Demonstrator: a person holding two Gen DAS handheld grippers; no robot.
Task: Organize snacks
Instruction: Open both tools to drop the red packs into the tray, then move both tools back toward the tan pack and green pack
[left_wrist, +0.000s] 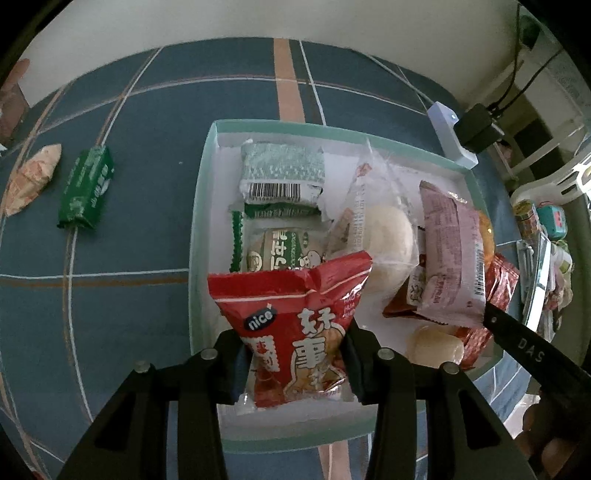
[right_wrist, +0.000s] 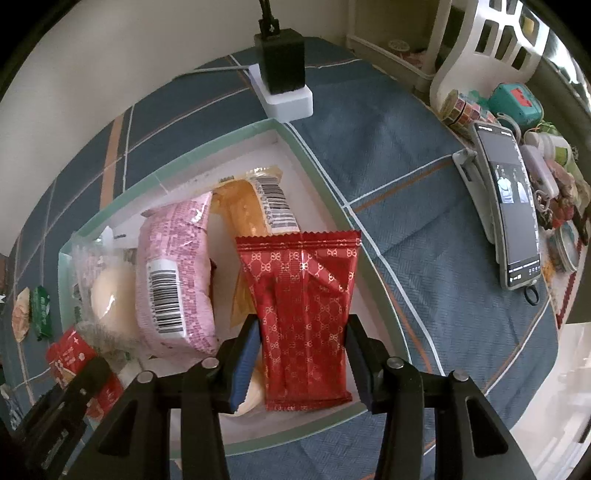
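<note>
Left gripper (left_wrist: 295, 365) pinching red snack bag (left_wrist: 295, 325) over box (left_wrist: 199, 206); I risk dropping onto green packet (left_wrist: 280, 240), bag sliding. Right gripper (right_wrist: 301, 363) pinching red patterned packet (right_wrist: 306, 314) near box rim; could snag edge, land outside.

Both grippers are matte black plastic. The left gripper (left_wrist: 295, 369) and right gripper (right_wrist: 301, 363) each show four round silver screws, ribbed arms and blue-edged pads; one finger bears white "DAS" lettering.
</note>
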